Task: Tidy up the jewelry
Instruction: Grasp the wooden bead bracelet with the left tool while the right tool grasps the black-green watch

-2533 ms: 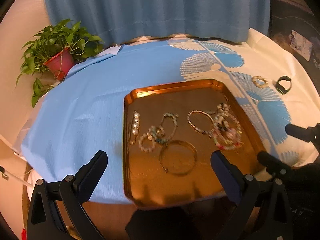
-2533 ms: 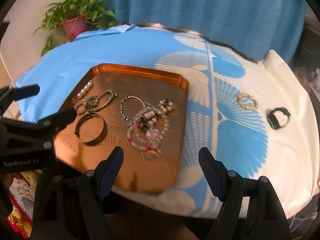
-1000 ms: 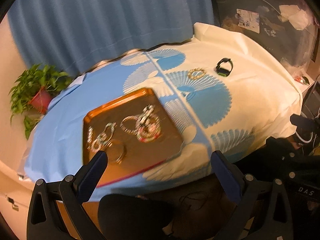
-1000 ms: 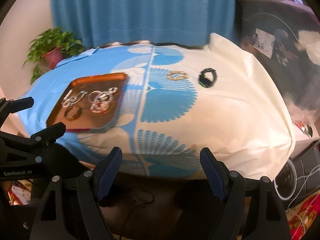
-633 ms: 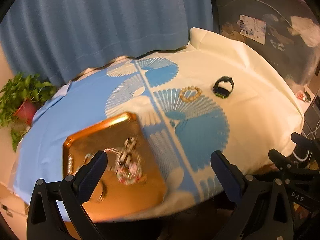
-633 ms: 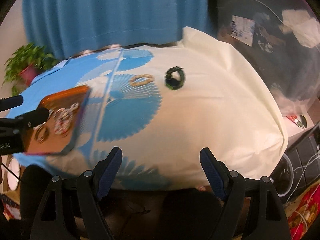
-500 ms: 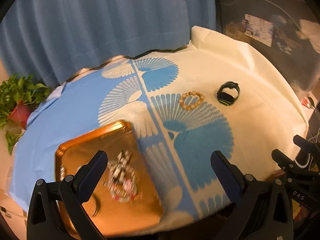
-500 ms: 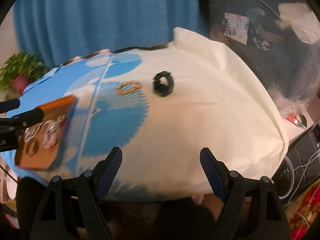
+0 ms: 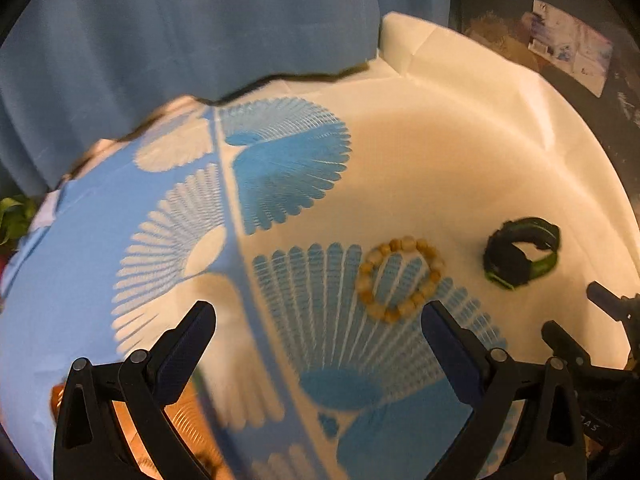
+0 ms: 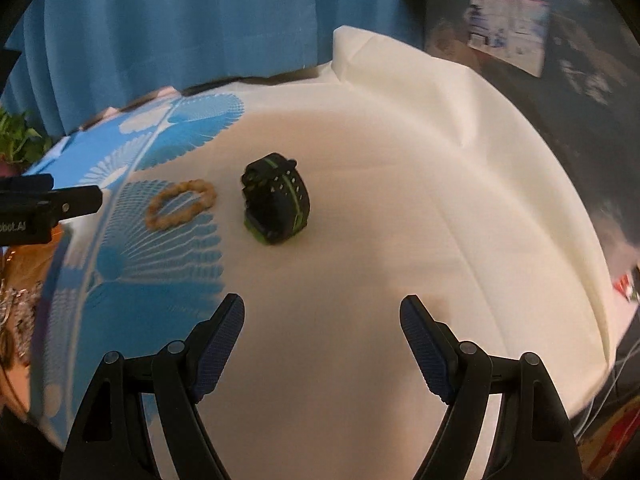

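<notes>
**Inspector:** Jewelry status: a beaded bracelet (image 9: 401,278) of tan round beads lies flat on the worktop (image 10: 400,208), on the blue fan print of the cloth (image 9: 280,168). A black watch with green trim (image 10: 276,199) sits just beside it on the plain cream part, apart from it, strap curled into a loop.

**Clerk:** And the claws?

**Inspector:** The left claw (image 9: 318,330) is spread wide with nothing between its fingers; it hangs above the cloth, and the bracelet shows just beyond its right fingertip. The right claw (image 10: 322,320) is likewise spread and empty, over bare cream cloth, with the watch ahead of it and slightly to its left.

**Clerk:** Is the tray in sight?

**Inspector:** Only a sliver. An orange tray (image 9: 180,412) shows behind the left claw's left finger (blurred, contents unreadable there). In the right wrist view some pale beaded pieces (image 10: 16,300) show at the far left edge, too smeared to identify.

**Clerk:** Surroundings?

**Inspector:** A blue curtain (image 10: 160,20) hangs behind the worktop, and green leaves (image 10: 18,140) show at its left end.
</notes>
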The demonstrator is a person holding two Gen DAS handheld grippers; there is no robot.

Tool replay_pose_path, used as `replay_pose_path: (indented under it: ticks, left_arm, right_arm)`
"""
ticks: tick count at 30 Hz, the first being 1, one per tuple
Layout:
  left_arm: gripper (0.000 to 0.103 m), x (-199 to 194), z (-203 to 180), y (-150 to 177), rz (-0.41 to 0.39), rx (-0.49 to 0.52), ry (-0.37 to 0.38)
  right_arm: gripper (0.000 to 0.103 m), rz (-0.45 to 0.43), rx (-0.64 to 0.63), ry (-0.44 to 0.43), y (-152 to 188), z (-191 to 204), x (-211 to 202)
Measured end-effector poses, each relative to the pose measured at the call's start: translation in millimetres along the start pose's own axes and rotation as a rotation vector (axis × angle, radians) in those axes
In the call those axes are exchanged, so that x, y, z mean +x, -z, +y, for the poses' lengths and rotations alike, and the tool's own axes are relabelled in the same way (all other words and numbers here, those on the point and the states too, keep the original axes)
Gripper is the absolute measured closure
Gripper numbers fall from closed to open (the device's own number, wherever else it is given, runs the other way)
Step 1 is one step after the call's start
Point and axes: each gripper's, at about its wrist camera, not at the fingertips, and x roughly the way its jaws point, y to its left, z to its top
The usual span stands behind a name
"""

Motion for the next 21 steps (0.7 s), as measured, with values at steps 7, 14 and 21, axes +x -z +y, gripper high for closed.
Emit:
replay_pose_path:
  ticks: [7, 14, 21]
  left_arm:
    - [0.009, 51, -6, -14, 0.079, 0.051, 0.007]
    - [0.024, 66, -5, -17, 0.125, 0.005, 0.081]
    - [0.093, 51, -29, -12, 0.127, 0.127, 0.148]
  right_arm:
    - [0.023, 0.024, -0.041, -0.031, -23, 10, 39]
    - [0.017, 0.033, -0.054, -0.042, -38, 18, 63]
    - [0.055, -0.016, -0.069, -0.04, -38, 24, 58]
